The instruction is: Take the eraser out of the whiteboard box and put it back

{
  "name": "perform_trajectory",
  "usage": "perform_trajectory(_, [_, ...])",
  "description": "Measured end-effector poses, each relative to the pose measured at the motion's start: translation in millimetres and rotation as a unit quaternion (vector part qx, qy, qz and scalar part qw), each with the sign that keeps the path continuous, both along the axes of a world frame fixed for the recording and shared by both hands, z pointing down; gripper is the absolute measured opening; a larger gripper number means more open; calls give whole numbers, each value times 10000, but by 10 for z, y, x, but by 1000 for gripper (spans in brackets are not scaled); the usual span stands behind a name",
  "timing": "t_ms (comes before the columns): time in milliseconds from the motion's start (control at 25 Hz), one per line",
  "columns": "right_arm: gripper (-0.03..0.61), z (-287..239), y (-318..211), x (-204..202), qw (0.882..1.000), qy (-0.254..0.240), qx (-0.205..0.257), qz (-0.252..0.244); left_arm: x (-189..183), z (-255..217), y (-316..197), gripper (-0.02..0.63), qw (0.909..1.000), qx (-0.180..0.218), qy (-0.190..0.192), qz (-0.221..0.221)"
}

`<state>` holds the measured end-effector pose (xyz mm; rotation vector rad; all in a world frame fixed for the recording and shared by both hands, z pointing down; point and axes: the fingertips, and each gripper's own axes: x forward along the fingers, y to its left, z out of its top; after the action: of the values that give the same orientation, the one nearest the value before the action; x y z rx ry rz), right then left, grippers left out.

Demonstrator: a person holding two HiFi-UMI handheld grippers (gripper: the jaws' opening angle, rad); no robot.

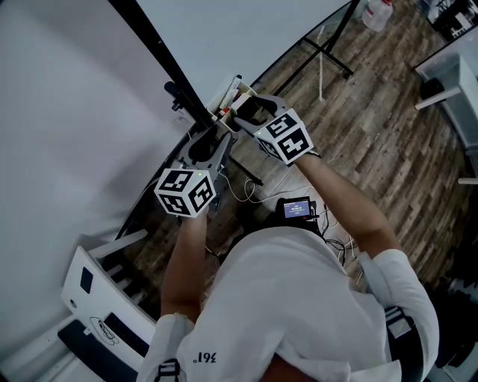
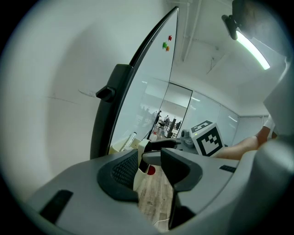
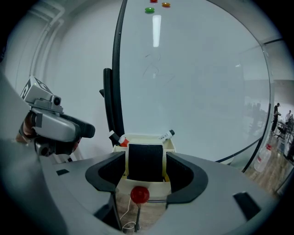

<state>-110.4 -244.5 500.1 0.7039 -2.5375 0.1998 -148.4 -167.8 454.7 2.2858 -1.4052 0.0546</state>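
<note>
Black rectangular eraser (image 3: pixel 145 160) clamped in right claw (image 3: pixel 145 166), at cream box (image 3: pixel 153 186), left claw (image 2: pixel 149 168) narrowly apart round its wall

Floor: brown wood-look plank floor (image 1: pixel 388 112), seen from above.
On the floor: black tubular foot of the whiteboard stand (image 1: pixel 328 52); small black device with a lit blue screen (image 1: pixel 296 208); thin white cables (image 1: pixel 246 195) looping beside the device; clear plastic bottle (image 1: pixel 377 13) at the far edge.
Holder: cream open-topped plastic box (image 3: pixel 156 186) fixed at the lower edge of the white glossy whiteboard (image 3: pixel 193 82).
In the box: black block eraser (image 3: pixel 145 161) upright at the front; red-capped white marker (image 3: pixel 118 139) leaning left at the back; black-capped white marker (image 3: pixel 166 135) leaning right.
</note>
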Motion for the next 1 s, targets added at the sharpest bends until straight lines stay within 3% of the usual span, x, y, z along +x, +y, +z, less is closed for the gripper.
perform_trajectory(1000, [273,-293,210,412,9997,-77,185,156,232,-143,147,158,9999,124,23,0])
